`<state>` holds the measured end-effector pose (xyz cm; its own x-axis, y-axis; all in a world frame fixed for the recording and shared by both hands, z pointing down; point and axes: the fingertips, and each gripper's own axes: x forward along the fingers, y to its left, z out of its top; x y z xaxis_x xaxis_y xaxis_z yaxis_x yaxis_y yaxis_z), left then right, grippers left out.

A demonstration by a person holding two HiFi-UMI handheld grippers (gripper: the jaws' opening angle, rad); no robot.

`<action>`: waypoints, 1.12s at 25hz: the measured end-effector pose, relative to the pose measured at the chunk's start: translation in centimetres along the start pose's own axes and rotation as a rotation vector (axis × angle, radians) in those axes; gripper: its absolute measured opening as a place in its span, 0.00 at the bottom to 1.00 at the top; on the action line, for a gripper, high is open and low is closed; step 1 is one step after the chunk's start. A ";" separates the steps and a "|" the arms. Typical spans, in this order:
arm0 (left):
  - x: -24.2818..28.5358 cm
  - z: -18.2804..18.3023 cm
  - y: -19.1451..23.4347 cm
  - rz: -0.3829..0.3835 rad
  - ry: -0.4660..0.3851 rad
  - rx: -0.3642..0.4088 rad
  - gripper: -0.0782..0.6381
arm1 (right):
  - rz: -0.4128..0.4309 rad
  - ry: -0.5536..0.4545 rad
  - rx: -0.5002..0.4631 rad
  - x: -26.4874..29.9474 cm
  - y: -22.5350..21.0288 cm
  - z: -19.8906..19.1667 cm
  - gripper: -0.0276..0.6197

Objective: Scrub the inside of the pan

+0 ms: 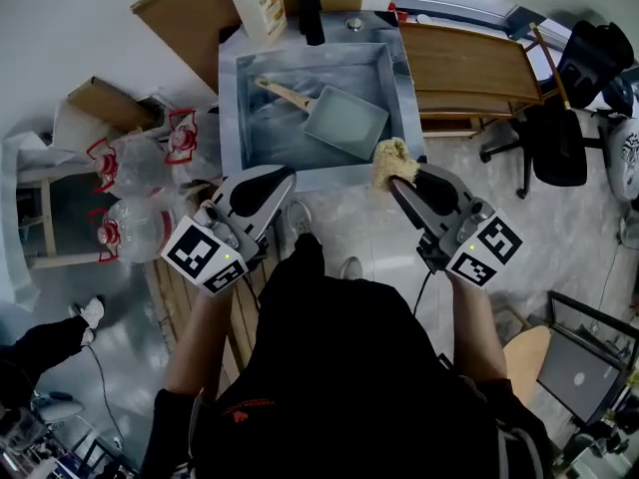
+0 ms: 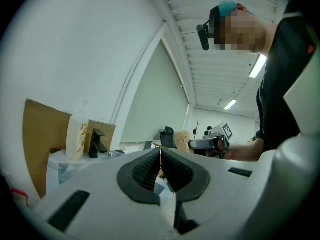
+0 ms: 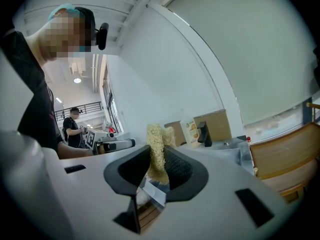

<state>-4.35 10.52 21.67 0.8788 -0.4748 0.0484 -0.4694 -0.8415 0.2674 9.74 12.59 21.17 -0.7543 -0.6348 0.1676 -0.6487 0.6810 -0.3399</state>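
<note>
At the far left of the head view, clear water bottles with red labels lie on the floor beside the metal sink. The left gripper hovers in front of the sink's near left corner; in the left gripper view its ribbed black pads are pressed flat together with nothing between them. Inside the sink lies the pan, a square, pale grey-green one, resting toward the right half of the basin with its wooden handle pointing up and left toward the back wall. Behind the sink, a white soap bottle stands just left of the black faucet. Right of the pan, at the sink's near right corner, the right gripper is clamped on a yellowish fibrous scrubber. In the right gripper view the jaws pinch the scrubber's lower part while its frayed top sticks up above the pads. The scrubber is apart from the pan, nearer the person and to its right. It seems to sit over the sink's rim rather than inside the basin, though its height is hard to judge from above. Further right stand a wooden chair and a black office chair.
</note>
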 end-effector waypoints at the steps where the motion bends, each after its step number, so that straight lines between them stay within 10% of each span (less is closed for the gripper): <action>1: 0.1 0.1 1.1 -0.005 0.004 -0.003 0.14 | -0.007 0.004 0.004 0.9 -0.4 0.1 0.18; 28: 4.6 -3.3 14.8 -0.050 0.150 0.002 0.14 | -0.079 0.133 0.017 11.2 -9.0 -0.3 0.18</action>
<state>-7.01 -3.26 28.97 0.9042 -0.3884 0.1777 -0.4244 -0.8638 0.2715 7.14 -0.50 26.41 -0.7081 -0.6319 0.3150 -0.7059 0.6235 -0.3361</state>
